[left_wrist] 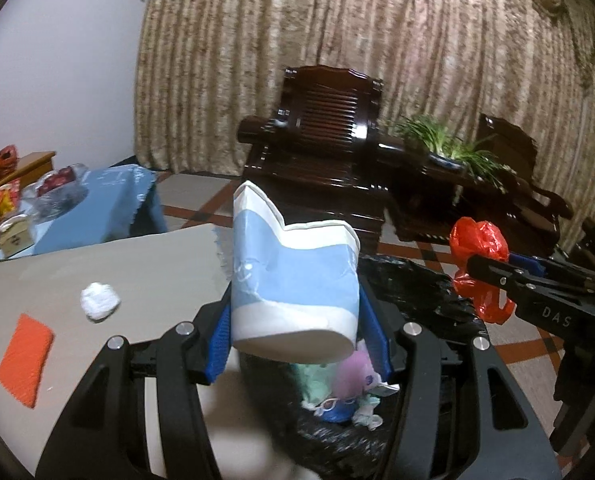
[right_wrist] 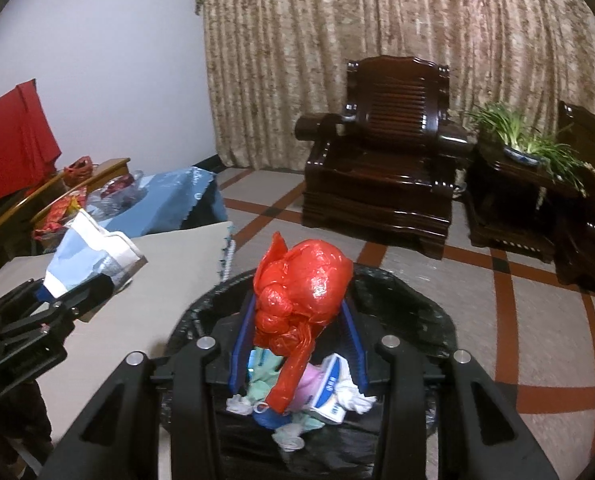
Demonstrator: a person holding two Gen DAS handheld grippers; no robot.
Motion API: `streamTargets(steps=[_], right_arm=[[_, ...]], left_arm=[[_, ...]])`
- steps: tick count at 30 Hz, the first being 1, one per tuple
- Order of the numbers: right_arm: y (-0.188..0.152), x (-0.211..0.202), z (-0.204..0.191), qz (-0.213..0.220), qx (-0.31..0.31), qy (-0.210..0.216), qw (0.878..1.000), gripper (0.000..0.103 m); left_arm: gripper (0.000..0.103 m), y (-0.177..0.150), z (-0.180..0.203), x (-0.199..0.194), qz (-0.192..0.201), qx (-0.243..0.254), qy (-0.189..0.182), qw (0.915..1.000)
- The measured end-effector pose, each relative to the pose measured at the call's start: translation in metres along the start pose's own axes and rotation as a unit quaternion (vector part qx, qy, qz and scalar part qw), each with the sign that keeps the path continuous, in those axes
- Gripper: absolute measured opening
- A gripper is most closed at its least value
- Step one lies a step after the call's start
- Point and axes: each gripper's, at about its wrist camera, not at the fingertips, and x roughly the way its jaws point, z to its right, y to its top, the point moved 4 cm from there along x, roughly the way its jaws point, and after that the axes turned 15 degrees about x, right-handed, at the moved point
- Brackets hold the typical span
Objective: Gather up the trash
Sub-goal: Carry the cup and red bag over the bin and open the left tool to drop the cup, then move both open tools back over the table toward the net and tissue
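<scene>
My left gripper (left_wrist: 297,308) is shut on a crushed blue-and-white paper cup (left_wrist: 293,284), held over the near edge of a bin lined with a black bag (left_wrist: 409,292). The cup also shows in the right wrist view (right_wrist: 93,256). My right gripper (right_wrist: 301,320) is shut on a knotted red plastic bag (right_wrist: 301,288), held above the bin (right_wrist: 409,304). The red bag shows in the left wrist view (left_wrist: 477,268). The bin holds several pieces of trash (right_wrist: 297,400). A white paper wad (left_wrist: 99,302) and an orange card (left_wrist: 25,360) lie on the grey table (left_wrist: 137,272).
A dark wooden armchair (right_wrist: 385,168) and a side table with a potted plant (right_wrist: 529,148) stand beyond the bin. A blue-covered low table (left_wrist: 109,204) with wrapped items stands at the left. The floor (right_wrist: 537,340) is tiled with red lines.
</scene>
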Motion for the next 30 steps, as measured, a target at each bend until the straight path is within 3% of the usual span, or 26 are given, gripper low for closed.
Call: streamTargets(steps=[11, 14, 15, 20, 22, 30], right_arm=[[0.0, 0.024, 0.034, -0.016, 0.009, -0.025, 1.0, 0.042], [-0.001, 0.029, 0.041, -0.018, 0.012, -0.038, 0.999, 0.061], [-0.001, 0.03, 0.043, -0.018, 0.013, -0.041, 0.999, 0.062], [-0.001, 0.027, 0.046, -0.007, 0.019, -0.052, 0.998, 0.083], [0.0, 0.025, 0.045, -0.004, 0.021, -0.052, 0.998, 0.098], [-0.002, 0.024, 0.012, -0.006, 0.007, -0.023, 1.0, 0.097]], left_arm=[[0.057, -0.004, 0.03, 0.052, -0.021, 0.011, -0.047, 0.9986], [0.07, -0.006, 0.034, 0.062, -0.027, 0.01, -0.066, 0.9974], [0.072, -0.007, 0.034, 0.064, -0.029, 0.012, -0.066, 0.9974], [0.081, -0.014, 0.023, 0.06, -0.033, 0.005, -0.056, 0.9978], [0.084, -0.018, 0.012, 0.055, -0.034, 0.0, -0.045, 0.9984], [0.091, -0.032, -0.049, 0.018, -0.03, -0.043, 0.025, 0.9983]])
